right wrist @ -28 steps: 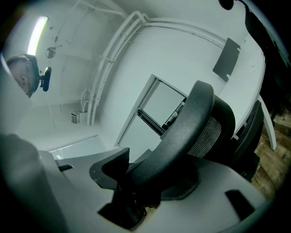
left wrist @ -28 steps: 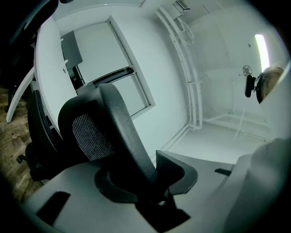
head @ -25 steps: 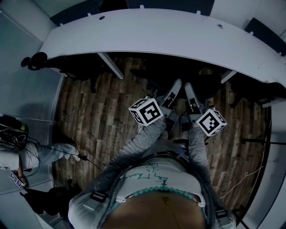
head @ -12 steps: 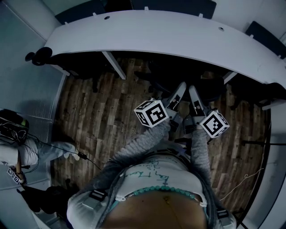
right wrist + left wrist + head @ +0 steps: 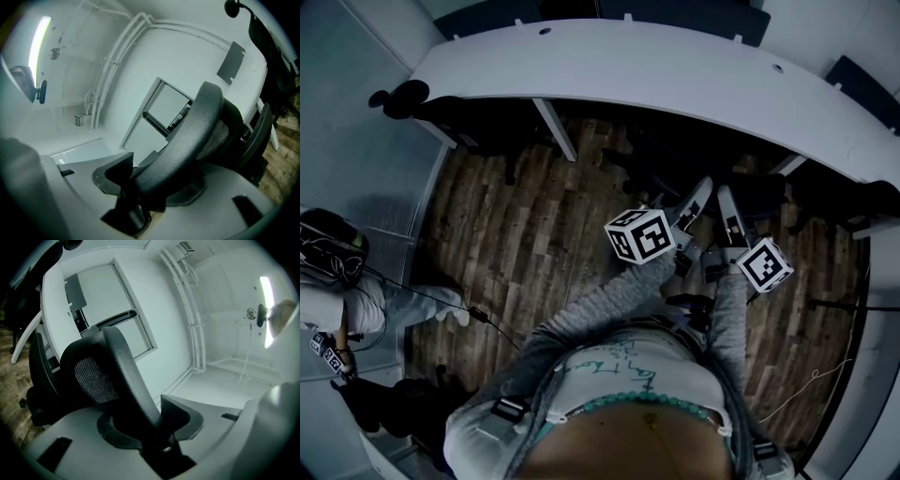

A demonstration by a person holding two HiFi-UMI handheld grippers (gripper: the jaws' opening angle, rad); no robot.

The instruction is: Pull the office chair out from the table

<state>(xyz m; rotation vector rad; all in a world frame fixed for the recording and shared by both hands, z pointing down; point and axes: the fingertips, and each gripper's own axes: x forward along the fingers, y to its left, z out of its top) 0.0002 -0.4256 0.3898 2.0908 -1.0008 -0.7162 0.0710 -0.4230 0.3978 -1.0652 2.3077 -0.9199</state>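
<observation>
Two grips, one chair: holds the black mesh-backed office chair point(image 5: 123, 366) by the curved plastic frame of its backrest, one side per hand. In the left gripper view, shows the left gripper point(image 5: 149, 425) with jaws part closed and pressing on the dark frame bar running between them. In the right gripper view, shows the right gripper point(image 5: 151, 183) clamped the same way on the frame's other side.

From the head view, finds the chair largely in shadow at the near edge of the long white curved table point(image 5: 675, 75). Seat apparently tucked beneath, backrest toward the near side, over the brown wood-plank floor point(image 5: 516, 234).

Reads as the pulling step itself: grasp made, chair not yet clear of the table.

Calls next for a level draw toward the near side. Wants both hands moving together, to avoid swivelling the seat or steering the castors off line. Wants the clamp kept firm as well, against slipping along the smooth frame. Needs stepping room on the near side too, with the body close behind the backrest.
</observation>
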